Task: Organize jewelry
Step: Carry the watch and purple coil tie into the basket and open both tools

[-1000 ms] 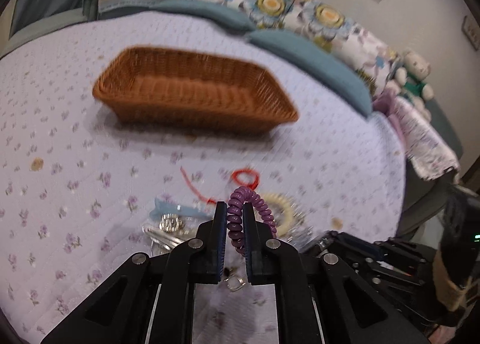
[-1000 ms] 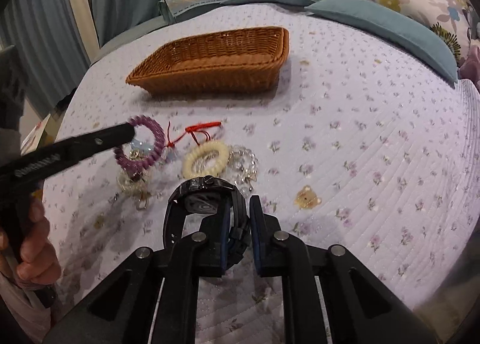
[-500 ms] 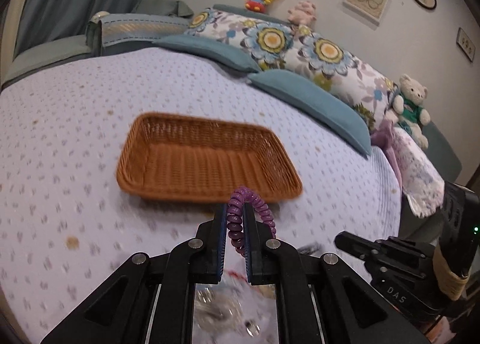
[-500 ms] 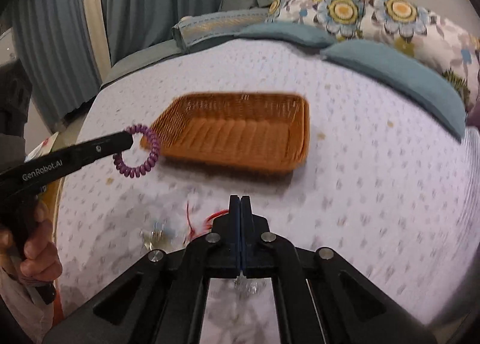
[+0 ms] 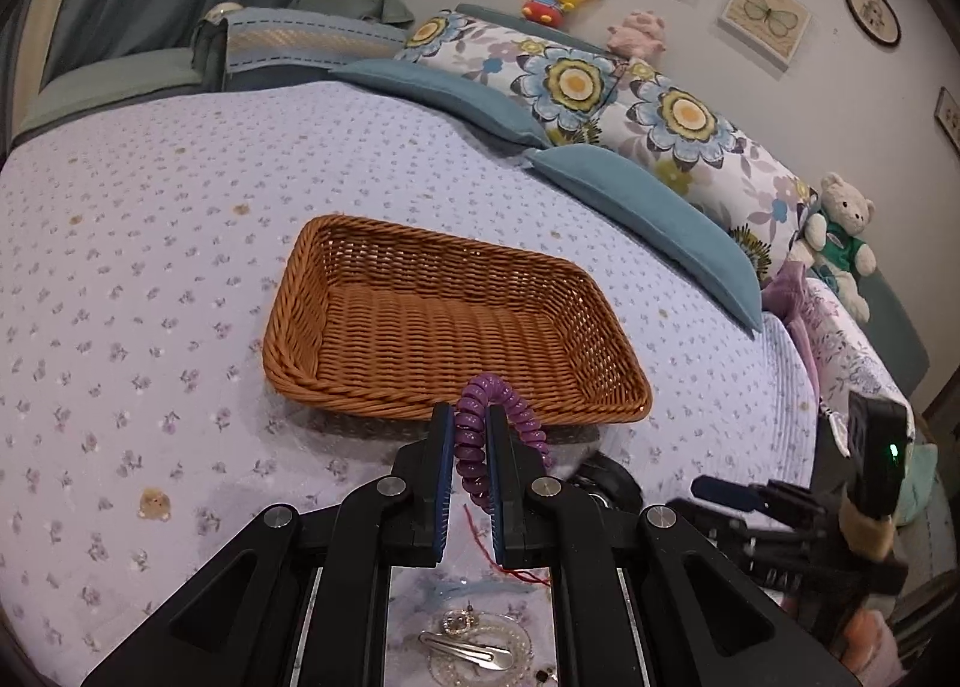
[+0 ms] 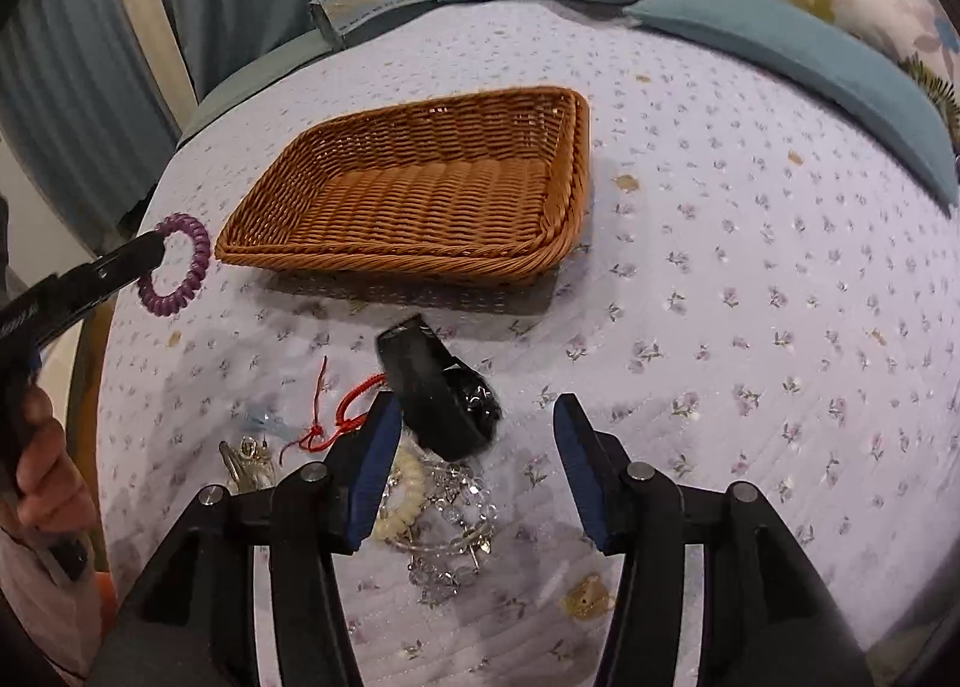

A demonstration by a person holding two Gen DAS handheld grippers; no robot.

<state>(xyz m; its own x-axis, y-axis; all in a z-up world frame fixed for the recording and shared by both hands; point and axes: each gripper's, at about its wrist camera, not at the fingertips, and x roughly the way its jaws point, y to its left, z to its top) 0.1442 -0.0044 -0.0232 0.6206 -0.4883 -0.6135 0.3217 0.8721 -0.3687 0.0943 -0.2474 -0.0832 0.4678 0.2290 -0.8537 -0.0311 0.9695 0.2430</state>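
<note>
Pinching the coil [image 5: 471,447], the left claw [image 5: 469,483] nears the basket [image 5: 300,375]; right claw [image 6: 474,447], just spreading, empty; early release lands it on the bed [image 5: 120,267]

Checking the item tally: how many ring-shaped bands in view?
3, maybe more hidden: purple coil hair tie in the left claw; cream bracelet and clear bead bracelet on the bedspread beside the right claw.
</note>
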